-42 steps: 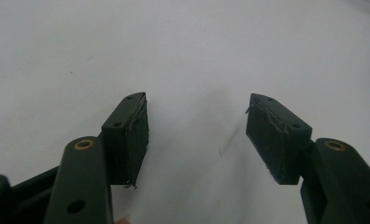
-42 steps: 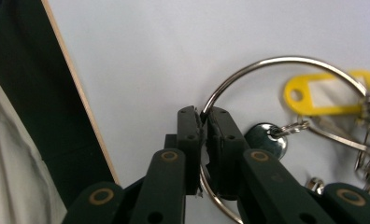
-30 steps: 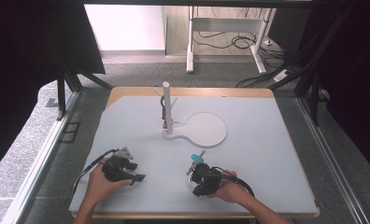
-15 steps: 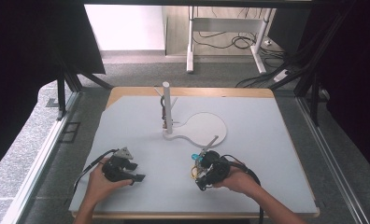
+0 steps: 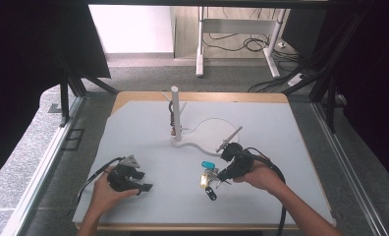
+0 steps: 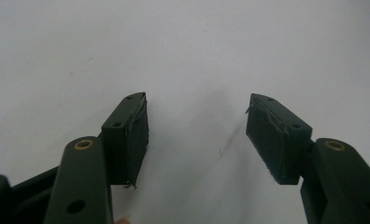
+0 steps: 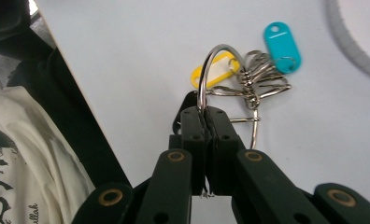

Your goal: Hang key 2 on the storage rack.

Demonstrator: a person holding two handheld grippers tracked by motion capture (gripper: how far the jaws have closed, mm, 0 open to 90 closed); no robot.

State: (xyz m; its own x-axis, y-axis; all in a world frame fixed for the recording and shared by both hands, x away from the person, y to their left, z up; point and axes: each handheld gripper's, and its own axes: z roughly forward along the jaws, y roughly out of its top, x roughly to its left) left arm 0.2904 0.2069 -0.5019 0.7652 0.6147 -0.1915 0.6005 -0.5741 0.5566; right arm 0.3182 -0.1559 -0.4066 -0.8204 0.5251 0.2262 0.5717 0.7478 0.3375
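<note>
My right gripper (image 7: 204, 112) is shut on a large metal ring (image 7: 217, 56) that carries several smaller rings, a yellow tag (image 7: 216, 72), a teal tag (image 7: 281, 39) and a black tag (image 7: 179, 119) partly hidden behind the jaws. In the high view the right gripper (image 5: 218, 177) holds this key bunch (image 5: 208, 181) in front of the centre of the white table (image 5: 281, 147), pointing left. Whether the tags touch the table I cannot tell. My left gripper (image 5: 142, 180) rests at the front left, open, with nothing between its pads (image 6: 136, 135).
A white upright post (image 5: 175, 110) stands on a base that curves into a round white loop (image 5: 212, 132) at the table's middle, just beyond the right gripper. The table's front edge (image 5: 202, 227) is close to both hands. A person's white printed shirt (image 7: 19, 154) shows beyond it.
The right gripper has risen and moved away from the front edge, toward the post's base, carrying the key bunch with it. The left gripper has stayed put.
</note>
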